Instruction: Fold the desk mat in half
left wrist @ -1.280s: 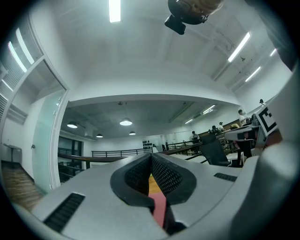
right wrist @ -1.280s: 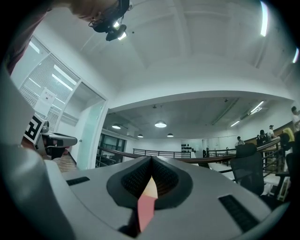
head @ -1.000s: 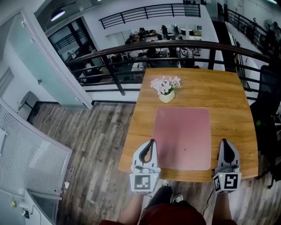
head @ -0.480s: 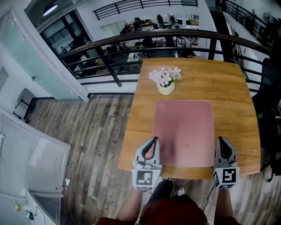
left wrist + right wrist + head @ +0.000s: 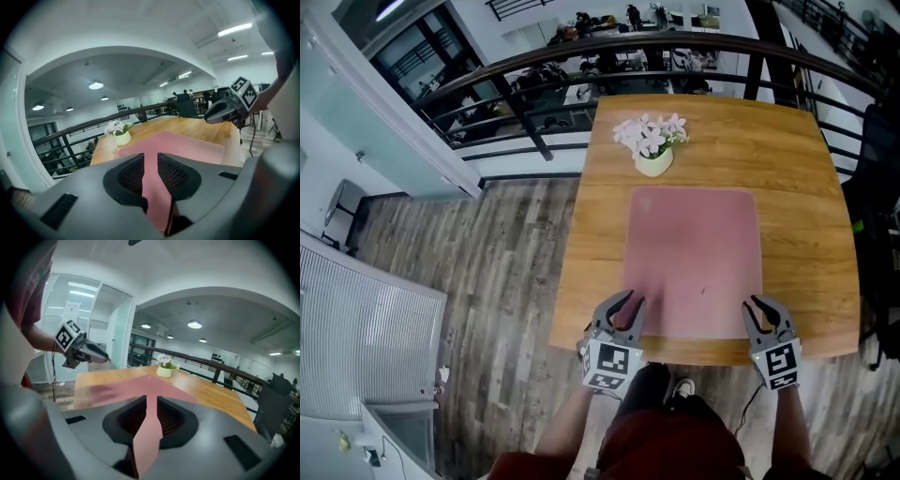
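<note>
Wood plank floor (image 5: 487,272) filled the left of the head view, with a dark curved railing (image 5: 581,56) across the top. The wooden table (image 5: 797,169) stood right of centre, its far edge near the railing.

The pink desk mat (image 5: 694,258) lay flat and unfolded on the table, long side running away from the person. Its near edge was close to the table's near edge, and its far edge was just short of the flower pot.

The person's legs (image 5: 675,441), in dark red, showed at the bottom, right against the near table edge.

The left gripper (image 5: 630,302) was at the mat's near left corner, tips over the mat edge. Its jaws stood narrowly apart and had just been opening. Pink mat showed through the gap, with no pad pressed on it.

The right gripper (image 5: 764,309) was at the mat's near right corner. It was the same: a narrow gap, jaws just opening, mat colour seen through the slot, nothing clamped. Whether either gripper's tips touched the mat could not be told.

A small pale flower pot (image 5: 652,150) with pinkish-white blooms stood upright on the table beyond the mat's far left part, not on the mat.
</note>
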The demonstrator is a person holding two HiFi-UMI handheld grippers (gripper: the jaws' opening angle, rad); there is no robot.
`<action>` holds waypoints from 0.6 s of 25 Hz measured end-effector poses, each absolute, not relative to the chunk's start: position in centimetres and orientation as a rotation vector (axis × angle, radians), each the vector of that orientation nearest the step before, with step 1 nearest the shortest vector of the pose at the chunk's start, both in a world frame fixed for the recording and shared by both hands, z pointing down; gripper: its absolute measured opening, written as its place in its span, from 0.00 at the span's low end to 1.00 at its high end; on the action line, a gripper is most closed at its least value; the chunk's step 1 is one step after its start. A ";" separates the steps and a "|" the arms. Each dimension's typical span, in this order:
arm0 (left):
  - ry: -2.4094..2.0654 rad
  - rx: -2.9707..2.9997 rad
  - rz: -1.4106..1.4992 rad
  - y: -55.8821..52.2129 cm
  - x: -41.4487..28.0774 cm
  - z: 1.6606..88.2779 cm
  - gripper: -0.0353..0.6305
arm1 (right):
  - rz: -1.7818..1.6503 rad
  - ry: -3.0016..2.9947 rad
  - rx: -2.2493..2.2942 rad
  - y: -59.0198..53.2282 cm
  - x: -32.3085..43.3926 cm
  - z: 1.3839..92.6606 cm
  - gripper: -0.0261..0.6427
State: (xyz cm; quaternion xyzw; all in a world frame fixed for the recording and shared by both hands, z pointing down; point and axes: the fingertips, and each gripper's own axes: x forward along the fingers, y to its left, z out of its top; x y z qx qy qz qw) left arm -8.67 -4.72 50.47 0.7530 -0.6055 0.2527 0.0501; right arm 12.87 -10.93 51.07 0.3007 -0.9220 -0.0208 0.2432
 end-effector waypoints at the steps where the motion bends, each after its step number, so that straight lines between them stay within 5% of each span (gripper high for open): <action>1: -1.804 2.297 0.807 -4.4 -8.8 51.4 0.21 | -0.072 -2.499 0.768 -10.5 12.7 52.0 0.17; 15: -1.178 2.319 1.231 -0.1 -8.3 61.7 0.39 | -0.034 -2.240 0.256 -6.7 13.6 62.6 0.35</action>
